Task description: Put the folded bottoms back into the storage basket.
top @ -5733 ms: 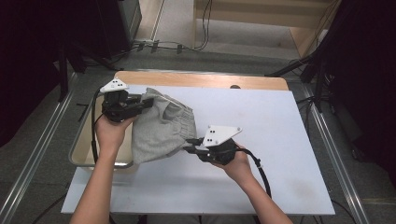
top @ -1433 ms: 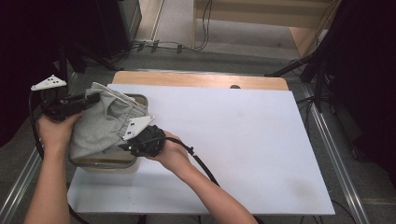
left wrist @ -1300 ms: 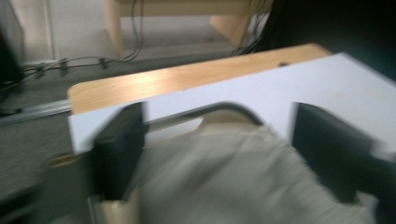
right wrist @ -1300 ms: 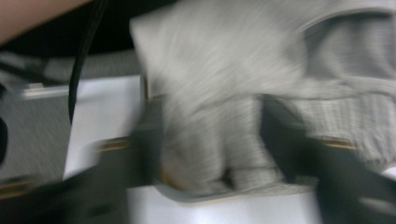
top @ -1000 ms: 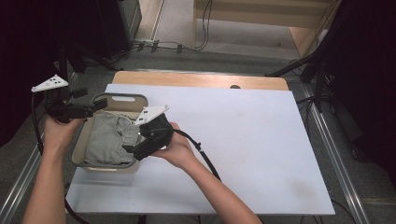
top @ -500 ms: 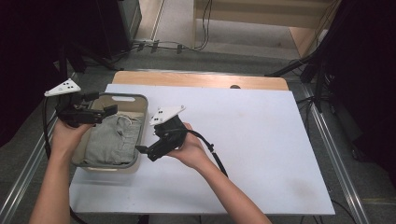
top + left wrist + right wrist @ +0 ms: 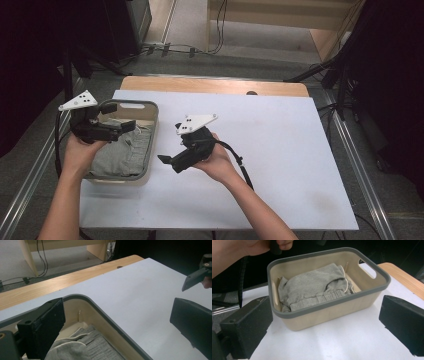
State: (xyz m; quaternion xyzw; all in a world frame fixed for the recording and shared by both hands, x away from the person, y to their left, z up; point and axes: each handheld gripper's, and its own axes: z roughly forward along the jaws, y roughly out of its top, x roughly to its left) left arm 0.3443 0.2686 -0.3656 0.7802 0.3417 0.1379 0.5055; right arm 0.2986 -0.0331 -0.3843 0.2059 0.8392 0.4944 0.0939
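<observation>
A beige basket (image 7: 152, 142) with a grey rim stands at the table's left side. A folded grey garment (image 7: 122, 152) with a white drawstring lies inside it. My left gripper (image 7: 120, 116) hovers over the basket's far left part, open and holding nothing. In the left gripper view, the jaws frame the basket's rim (image 7: 100, 311) and the garment (image 7: 82, 346) below. My right gripper (image 7: 169, 162) is just right of the basket, off its wall, open and empty. In the right gripper view, the basket (image 7: 329, 305) and the garment (image 7: 312, 287) lie straight ahead of the gripper (image 7: 324, 332).
The white table top (image 7: 280, 150) stretches wide to the right of the basket. A wooden strip (image 7: 215, 86) with a dark hole runs along the far edge. Metal rails (image 7: 350, 150) flank the table, and cables lie on the floor behind.
The garment, held over the basket by both grippers, now lies inside it. Both grippers let go; the right one has drawn back to the right, the left one has lifted.
</observation>
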